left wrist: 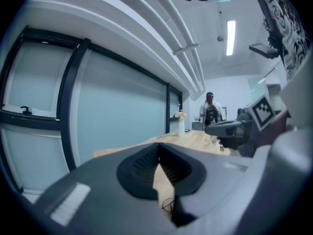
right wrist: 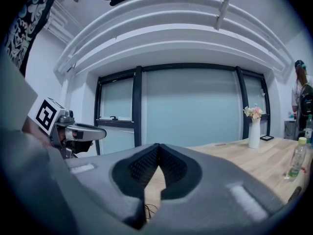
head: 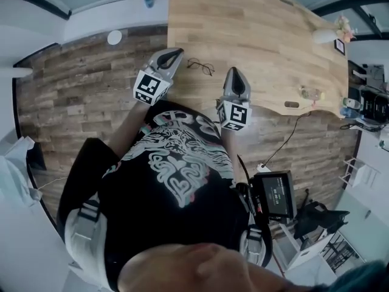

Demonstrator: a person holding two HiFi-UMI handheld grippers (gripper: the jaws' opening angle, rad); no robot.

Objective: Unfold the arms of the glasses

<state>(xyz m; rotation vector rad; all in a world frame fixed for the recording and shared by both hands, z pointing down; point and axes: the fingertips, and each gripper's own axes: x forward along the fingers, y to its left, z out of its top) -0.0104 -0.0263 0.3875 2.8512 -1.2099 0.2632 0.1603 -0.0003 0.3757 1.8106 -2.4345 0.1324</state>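
Glasses [head: 200, 66] sit too small on the worktop [head: 261, 35] to read their arms; up close, the left hand-held gripper [left wrist: 158, 151] hides nearly all of them.

Thin dark-rimmed glasses [head: 200, 66] lie on the wooden table [head: 261, 35]

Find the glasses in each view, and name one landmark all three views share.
Head view: glasses, upper centre, on the wooden table.
Left gripper view: glasses at the bottom, just right of centre.
Right gripper view: glasses at the bottom, left of centre.
Shared landmark: the white flower vase.
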